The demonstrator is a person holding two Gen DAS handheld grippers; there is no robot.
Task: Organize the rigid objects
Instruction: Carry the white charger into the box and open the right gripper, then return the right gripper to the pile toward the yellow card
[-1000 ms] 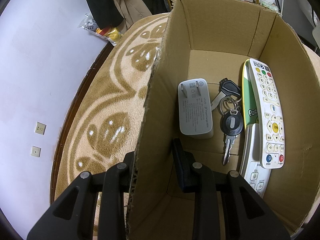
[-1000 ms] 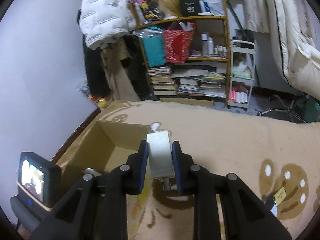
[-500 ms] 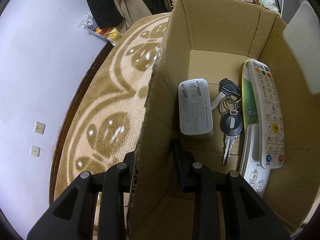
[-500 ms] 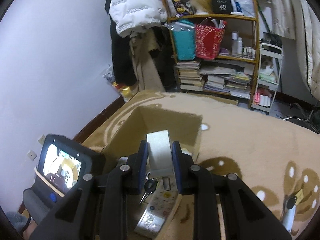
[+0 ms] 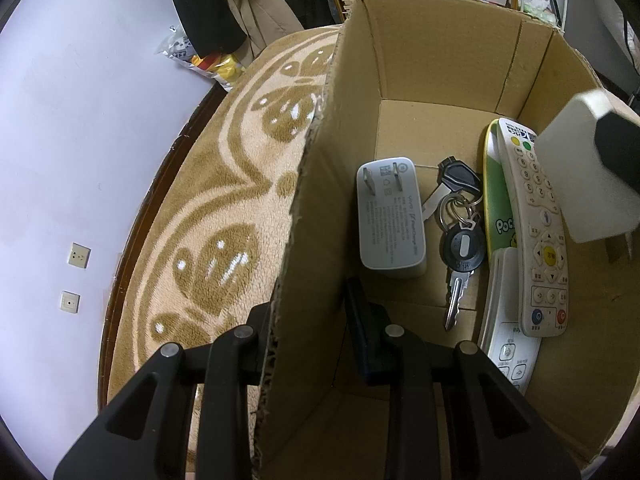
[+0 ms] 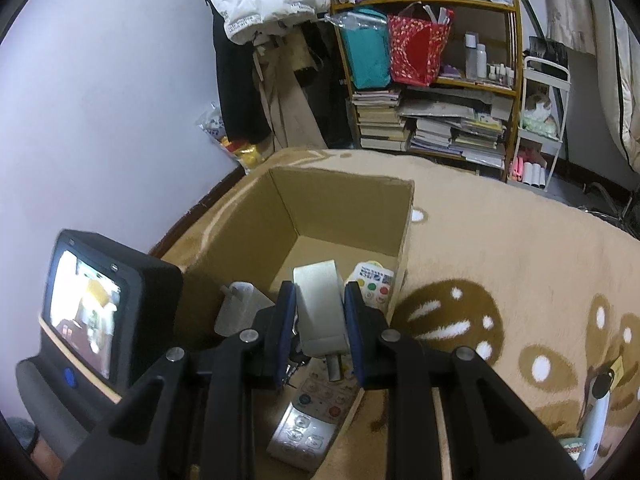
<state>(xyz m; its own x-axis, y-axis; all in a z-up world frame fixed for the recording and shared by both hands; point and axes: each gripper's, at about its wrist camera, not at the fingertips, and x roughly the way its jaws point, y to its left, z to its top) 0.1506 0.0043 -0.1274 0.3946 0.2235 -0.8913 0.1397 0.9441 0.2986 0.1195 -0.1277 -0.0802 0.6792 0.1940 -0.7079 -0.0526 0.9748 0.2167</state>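
Carrying a white plug adapter (image 6: 320,306) clamped between the pads of my right gripper (image 6: 320,320), I have swung it in over the cardboard box (image 5: 448,60) within the last second; it now hangs above the white remote (image 5: 536,232), not yet touching anything. My left gripper (image 5: 308,340) still pinches the box's near wall, 1 finger inside and 1 outside. On the floor of the box lie a grey charger (image 5: 390,216), a key bunch (image 5: 458,232) and a second remote (image 5: 508,356). I judge release comes next, ideally lower, over the bare cardboard beyond the charger
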